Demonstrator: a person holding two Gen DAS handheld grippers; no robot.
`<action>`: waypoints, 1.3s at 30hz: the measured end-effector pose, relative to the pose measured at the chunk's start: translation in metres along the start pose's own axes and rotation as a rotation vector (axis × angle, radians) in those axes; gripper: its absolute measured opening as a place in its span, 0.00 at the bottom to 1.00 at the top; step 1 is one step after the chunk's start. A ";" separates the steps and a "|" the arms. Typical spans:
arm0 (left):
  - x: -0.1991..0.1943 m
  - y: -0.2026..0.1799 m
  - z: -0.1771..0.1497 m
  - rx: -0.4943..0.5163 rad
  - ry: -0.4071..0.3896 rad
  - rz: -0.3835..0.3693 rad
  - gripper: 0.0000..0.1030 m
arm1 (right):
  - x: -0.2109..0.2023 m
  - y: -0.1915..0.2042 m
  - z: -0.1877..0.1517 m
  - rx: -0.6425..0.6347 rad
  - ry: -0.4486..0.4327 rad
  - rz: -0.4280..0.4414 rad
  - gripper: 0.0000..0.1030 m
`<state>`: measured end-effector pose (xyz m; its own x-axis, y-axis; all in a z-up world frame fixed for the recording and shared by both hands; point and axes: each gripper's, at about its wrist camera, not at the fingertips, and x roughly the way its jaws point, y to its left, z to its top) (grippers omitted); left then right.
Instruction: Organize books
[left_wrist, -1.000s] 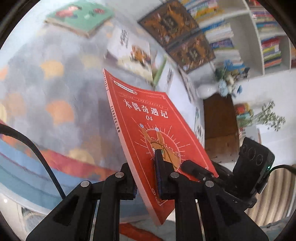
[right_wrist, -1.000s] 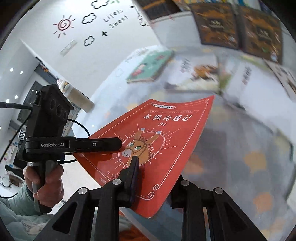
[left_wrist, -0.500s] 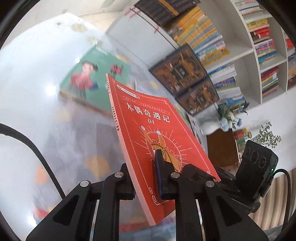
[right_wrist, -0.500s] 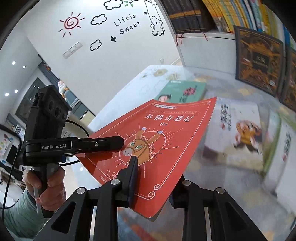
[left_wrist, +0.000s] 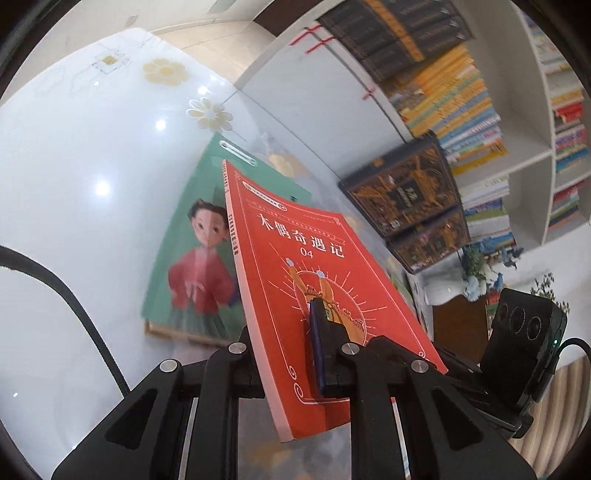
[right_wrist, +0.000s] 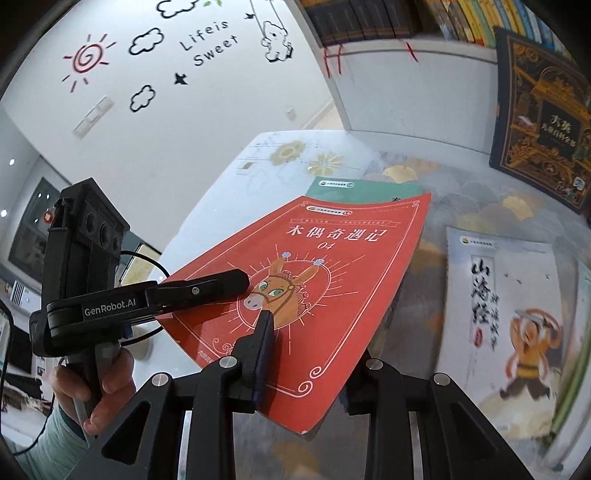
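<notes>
Both my claws are clamped on the red book (right_wrist: 325, 280): left gripper (left_wrist: 284, 354) near the spine, right gripper (right_wrist: 306, 354) on the bottom edge. The book is airborne over the green book (left_wrist: 192, 258) on the table (left_wrist: 74, 166). Plan: lower flat, edges squared on the green cover (release one claw at a time, I judge).

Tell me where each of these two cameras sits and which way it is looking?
Left wrist view: on the left gripper, looking along its fingers at the red book above a green book; the right gripper's camera body shows.
Right wrist view: on the right gripper, facing the wall; the left hand shows.
Shared: the red book, clamped by both grippers, and the dark books.
</notes>
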<state>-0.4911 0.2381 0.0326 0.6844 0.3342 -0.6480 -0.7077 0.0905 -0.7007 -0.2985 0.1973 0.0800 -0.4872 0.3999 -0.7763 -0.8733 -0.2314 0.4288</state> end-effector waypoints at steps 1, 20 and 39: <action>0.005 0.005 0.005 -0.006 0.004 -0.001 0.13 | 0.006 -0.003 0.004 0.008 0.004 -0.003 0.28; 0.024 0.081 0.025 -0.215 -0.037 0.068 0.19 | 0.077 -0.044 0.016 0.156 0.085 -0.001 0.29; 0.113 -0.058 -0.043 0.135 0.242 -0.023 0.22 | -0.022 -0.154 -0.070 0.375 0.047 -0.206 0.46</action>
<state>-0.3655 0.2299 -0.0128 0.7108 0.0982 -0.6965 -0.6976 0.2252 -0.6802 -0.1525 0.1614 -0.0011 -0.3087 0.3615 -0.8798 -0.8992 0.1907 0.3939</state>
